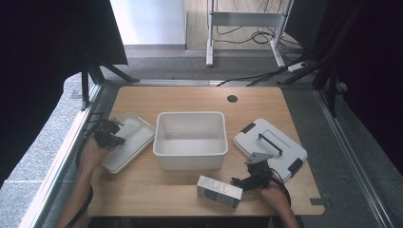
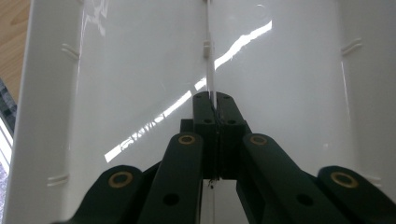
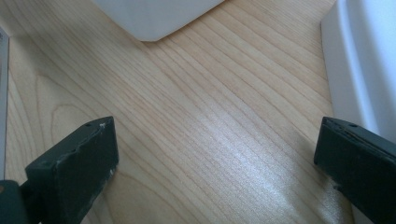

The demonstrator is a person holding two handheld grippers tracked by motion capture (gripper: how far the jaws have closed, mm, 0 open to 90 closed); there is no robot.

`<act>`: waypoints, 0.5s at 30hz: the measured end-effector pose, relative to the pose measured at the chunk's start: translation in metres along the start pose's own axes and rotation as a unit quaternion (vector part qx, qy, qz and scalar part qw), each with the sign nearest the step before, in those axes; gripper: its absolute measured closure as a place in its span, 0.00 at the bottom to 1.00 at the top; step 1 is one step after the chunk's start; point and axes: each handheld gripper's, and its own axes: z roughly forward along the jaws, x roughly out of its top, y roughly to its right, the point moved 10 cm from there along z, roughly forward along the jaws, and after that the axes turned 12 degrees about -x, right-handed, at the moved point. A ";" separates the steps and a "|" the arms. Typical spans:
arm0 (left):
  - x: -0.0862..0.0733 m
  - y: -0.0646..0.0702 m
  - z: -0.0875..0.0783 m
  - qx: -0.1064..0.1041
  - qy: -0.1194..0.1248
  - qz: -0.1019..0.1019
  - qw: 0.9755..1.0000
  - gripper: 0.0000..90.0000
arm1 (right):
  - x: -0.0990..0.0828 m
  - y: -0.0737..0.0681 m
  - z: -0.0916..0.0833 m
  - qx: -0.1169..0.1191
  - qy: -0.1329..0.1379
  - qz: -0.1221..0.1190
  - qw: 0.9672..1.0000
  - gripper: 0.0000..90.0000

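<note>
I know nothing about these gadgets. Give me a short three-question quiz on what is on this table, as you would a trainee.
1. True or false: the left gripper has its fingers closed on the thin centre rib of the white divided tray.
2. Which thing lies closest to the right gripper? A) the white tub B) the small printed carton C) the round hole in the tabletop
3. Fill in: the white lid with the black handle lies to the ___ of the tub in the high view.

Key: 1 true; 2 B; 3 right.
</note>
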 end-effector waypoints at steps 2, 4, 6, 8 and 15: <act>-0.002 0.000 0.003 0.000 0.000 0.000 1.000 0.98 | 0.000 0.000 0.000 0.000 0.000 0.000 1.000 0.00; -0.002 0.000 0.005 -0.004 0.002 -0.002 1.000 0.98 | 0.000 0.000 0.000 0.000 0.000 0.000 1.000 0.00; -0.002 0.001 0.006 -0.007 0.006 -0.001 1.000 0.97 | 0.000 0.000 0.000 0.000 0.000 0.001 1.000 0.00; 0.000 0.003 0.003 -0.010 0.016 -0.001 1.000 0.92 | 0.000 0.000 0.000 0.000 0.000 0.001 1.000 0.00; 0.011 0.015 -0.020 -0.006 0.054 0.020 0.998 0.69 | 0.000 0.000 0.000 0.000 0.000 0.000 1.000 0.00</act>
